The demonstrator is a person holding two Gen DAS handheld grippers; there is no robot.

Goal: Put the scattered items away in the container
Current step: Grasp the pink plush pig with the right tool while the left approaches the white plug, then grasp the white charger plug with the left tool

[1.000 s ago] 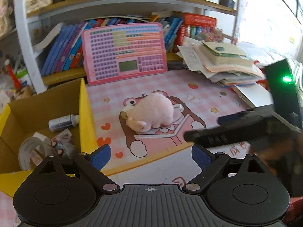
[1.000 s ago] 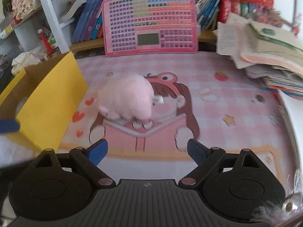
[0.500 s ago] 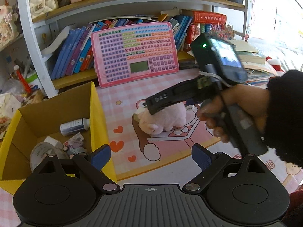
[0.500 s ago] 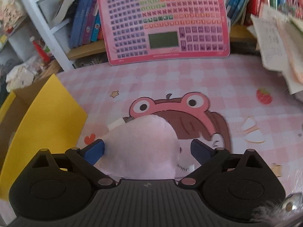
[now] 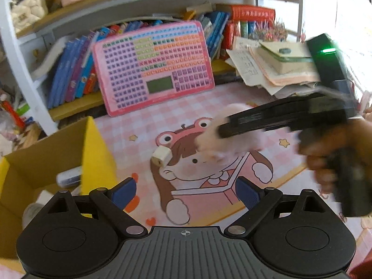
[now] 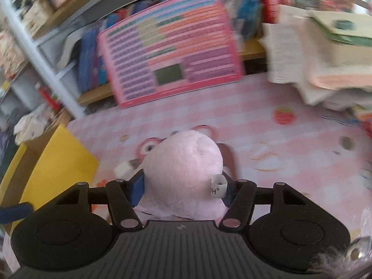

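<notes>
My right gripper [image 6: 182,189] is shut on the pink plush toy [image 6: 183,169] and holds it above the pink mat; the toy also shows blurred in the left wrist view [image 5: 232,144], under the right gripper's black body [image 5: 279,118]. A small beige block [image 5: 161,157] lies on the mat where the toy was; it also shows in the right wrist view [image 6: 123,168]. The yellow cardboard box [image 5: 97,153] stands at the left with a small bottle [image 5: 68,176] and other items inside. My left gripper [image 5: 184,189] is open and empty, low over the mat's front edge.
A pink keyboard toy [image 5: 153,67] leans against the bookshelf [image 5: 76,103] at the back. A stack of papers and books [image 5: 274,69] lies at the back right. The box wall [image 6: 58,158] is left of the held toy.
My right gripper has closed on the plush toy and lifted it off the mat, uncovering the beige block. The left gripper has shifted forward and to the right.
</notes>
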